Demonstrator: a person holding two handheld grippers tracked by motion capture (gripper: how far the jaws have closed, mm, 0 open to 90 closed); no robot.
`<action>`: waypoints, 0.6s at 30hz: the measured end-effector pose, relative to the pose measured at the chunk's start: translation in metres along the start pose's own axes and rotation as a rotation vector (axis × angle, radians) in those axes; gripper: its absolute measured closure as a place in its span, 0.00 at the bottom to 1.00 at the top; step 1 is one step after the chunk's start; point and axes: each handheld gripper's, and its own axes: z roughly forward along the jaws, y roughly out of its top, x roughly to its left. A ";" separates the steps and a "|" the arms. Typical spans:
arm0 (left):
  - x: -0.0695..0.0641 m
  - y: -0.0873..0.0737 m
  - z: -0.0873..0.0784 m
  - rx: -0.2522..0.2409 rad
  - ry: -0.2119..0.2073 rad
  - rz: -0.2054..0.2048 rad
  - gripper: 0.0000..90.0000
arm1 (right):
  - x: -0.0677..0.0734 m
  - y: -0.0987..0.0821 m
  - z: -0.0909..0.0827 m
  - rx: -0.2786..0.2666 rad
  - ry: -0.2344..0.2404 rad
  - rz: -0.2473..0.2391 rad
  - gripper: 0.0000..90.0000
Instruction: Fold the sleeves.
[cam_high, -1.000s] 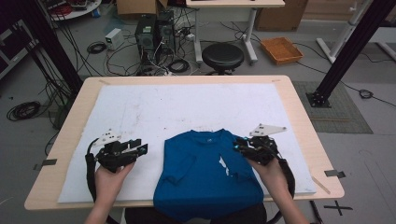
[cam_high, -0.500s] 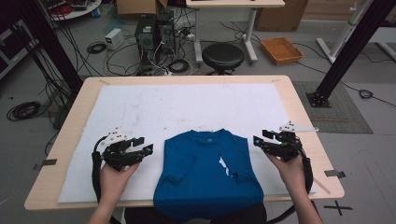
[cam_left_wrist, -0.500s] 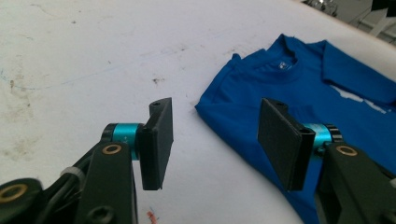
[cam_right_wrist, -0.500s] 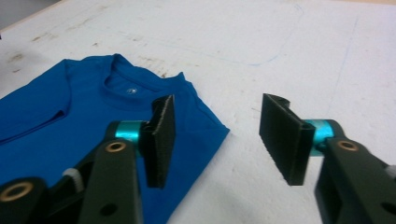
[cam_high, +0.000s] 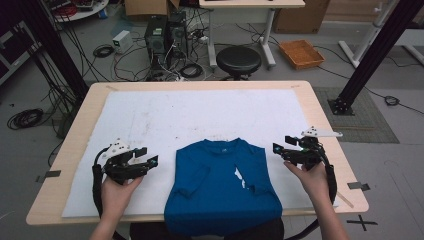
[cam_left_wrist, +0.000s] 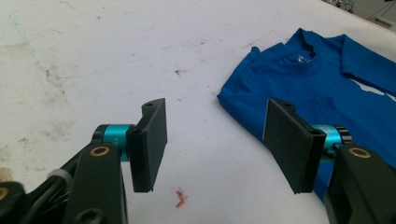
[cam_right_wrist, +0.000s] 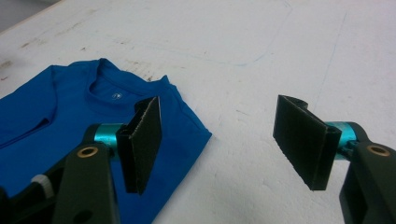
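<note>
A blue shirt is laid flat on a white sheet, at the edge of the table closest to the person. Its collar is turned toward the far side of the table, and its bottom hem is hung a little over the near edge. Both short sleeves are folded in over the front of the shirt (a small white patch can be seen where the sleeve to the right of the collar is turned over).

The left gripper is held just beside the shirt, on the side to the left of the collar, above the white sheet and not touching the cloth. Its jaws have just been opening and are now spread wide. Nothing is held between them. In the left gripper view, the white sheet is seen through the gap of the left gripper, with the shirt beyond one jaw. A tiny red scrap is seen lying on the sheet near the shirt.

The right gripper is held near the shirt on the other side, apart from the cloth. Its jaws have also just been opening, and they are spread wide with nothing between them. In the right gripper view, bare white sheet is seen through the gap, and the shirt is seen behind one jaw.
</note>
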 end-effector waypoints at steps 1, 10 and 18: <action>0.000 0.000 0.000 0.000 -0.002 0.001 0.44 | 0.001 0.000 0.000 0.005 0.001 0.000 0.36; -0.003 0.000 0.004 0.014 -0.007 0.013 0.44 | 0.001 -0.002 -0.001 0.008 -0.001 -0.011 0.36; -0.003 0.000 0.004 0.014 -0.012 0.011 0.44 | 0.000 -0.002 -0.003 0.004 -0.004 -0.013 0.36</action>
